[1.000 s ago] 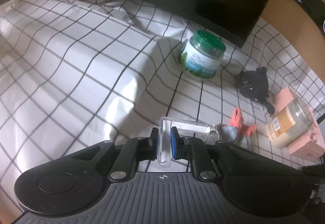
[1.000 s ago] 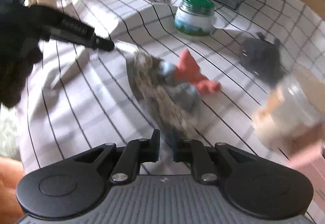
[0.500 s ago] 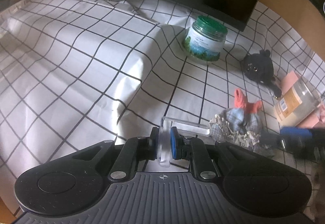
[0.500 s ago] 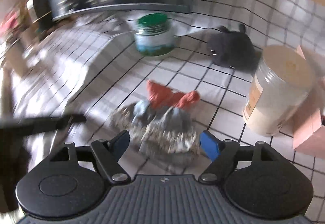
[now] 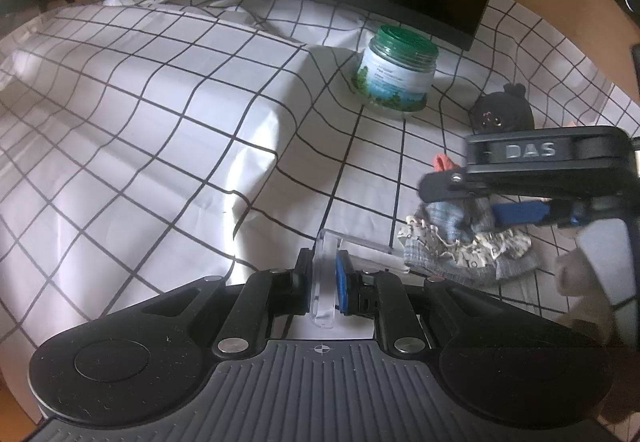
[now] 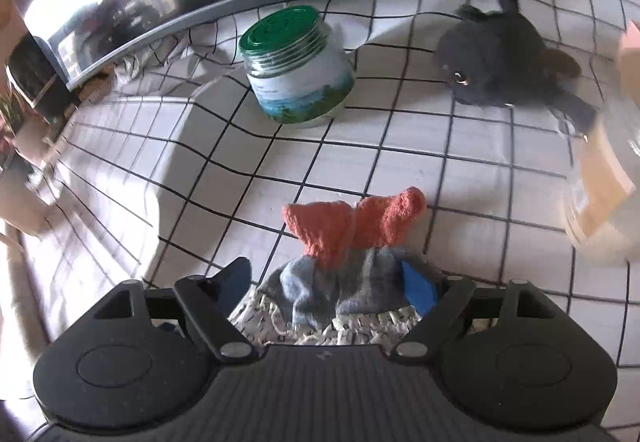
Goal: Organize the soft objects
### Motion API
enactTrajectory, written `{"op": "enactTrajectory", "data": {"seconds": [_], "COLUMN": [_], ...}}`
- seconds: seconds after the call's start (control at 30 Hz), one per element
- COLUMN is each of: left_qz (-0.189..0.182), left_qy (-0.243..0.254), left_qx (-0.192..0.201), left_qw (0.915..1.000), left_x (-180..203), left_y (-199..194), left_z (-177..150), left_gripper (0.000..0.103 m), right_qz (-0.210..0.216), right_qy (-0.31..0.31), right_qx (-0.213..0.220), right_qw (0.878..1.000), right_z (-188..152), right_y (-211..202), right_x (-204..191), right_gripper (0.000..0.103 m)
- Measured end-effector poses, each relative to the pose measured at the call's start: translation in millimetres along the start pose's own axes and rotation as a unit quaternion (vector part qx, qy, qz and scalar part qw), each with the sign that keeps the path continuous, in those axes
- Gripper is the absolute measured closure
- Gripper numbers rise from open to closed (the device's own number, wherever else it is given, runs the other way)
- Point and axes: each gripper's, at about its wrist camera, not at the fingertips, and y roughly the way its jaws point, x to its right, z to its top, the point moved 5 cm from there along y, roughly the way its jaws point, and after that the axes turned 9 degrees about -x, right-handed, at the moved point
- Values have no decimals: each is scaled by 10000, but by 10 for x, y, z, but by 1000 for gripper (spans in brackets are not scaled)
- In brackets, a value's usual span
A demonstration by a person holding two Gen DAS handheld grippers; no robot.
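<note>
Right gripper [image 6: 328, 284] newly astride crumpled grey-orange cloth [image 6: 340, 262] — lace-edged

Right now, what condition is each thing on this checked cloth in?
Green-lidded jar: upright, lid on.
Doll: lying flat between right claw's open fingers.
Black plush: lying untouched.
Clear box: gripped by shut left claw.
Tan jar: blurred, unclear.

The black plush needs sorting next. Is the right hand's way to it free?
Probably yes. The right tongs, jaws just opened, straddle the cloth doll, and only bare checked cloth lies between it and the black plush; the jars stand off to either side.
</note>
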Motion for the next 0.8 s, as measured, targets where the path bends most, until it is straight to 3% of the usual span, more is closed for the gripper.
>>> {"op": "enactTrajectory", "data": {"seconds": [0.13, 0.27, 0.33, 0.4, 0.53, 0.67, 0.8], "left_qz": [-39, -69, -54, -39, -10, 23, 36], "left_qy": [-10, -37, -27, -23, -23, -8, 30], "left_qx": [-8, -11, -13, -12, 4, 87, 97], "left_qw": [10000, 10000, 10000, 10000, 10000, 10000, 9999], "left_x": [-11, -21, -13, -9, 0, 12, 21], "left_y": [2, 1, 4, 4, 9, 6, 19], "left_z": [6, 5, 7, 8, 10, -10, 23], "left_gripper": [88, 88, 88, 88, 88, 88, 88], "right_qz": [-332, -331, -438, -619, -472, -170, 19], "right_qy": [-580, -853, -1037, -1421, -1699, -1491, -1439], "right_qx": [74, 128, 179, 204, 117, 70, 270], "right_qw": [9977, 9957, 9935, 9877, 9843, 9887, 9892], "right_z": [-26, -58, -70, -83, -97, 2, 136], "right_y": [47, 29, 15, 14, -35, -182, -441], "right_x": [-99, -81, -83, -124, -135, -81, -81], "right_gripper": [15, 16, 27, 52, 68, 89, 97]}}
